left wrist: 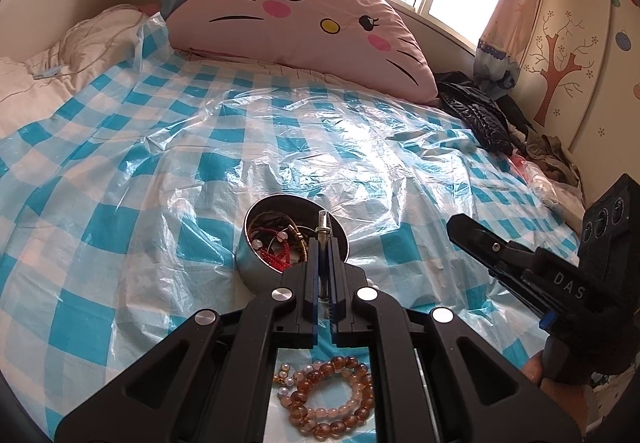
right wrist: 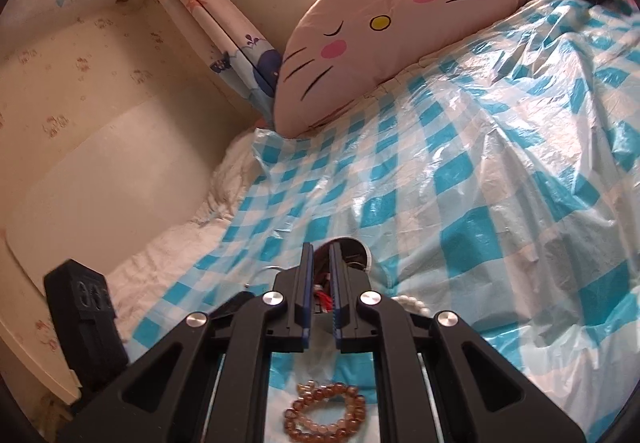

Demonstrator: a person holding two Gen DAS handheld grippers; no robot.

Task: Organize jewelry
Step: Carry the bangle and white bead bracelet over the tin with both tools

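Carefully now: your left gripper [left wrist: 323,239] is clamped on a slim, stiff metal-and-glass pin [left wrist: 322,228] over the round steel tin [left wrist: 256,267] at twelve o'clock, your right gripper [right wrist: 320,267] is closed and empty, and the loose, slippery amber bead bracelets [left wrist: 332,395] at six o'clock want pinching across one strand.

Both tools closed — left tool [left wrist: 324,243], right tool [right wrist: 320,263].

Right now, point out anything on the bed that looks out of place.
The amber bead bracelets lie loose on the checked plastic sheet, outside the round metal tin that holds the other jewelry. A string of white pearls also lies on the sheet beside the tin. The sheet itself is wrinkled.
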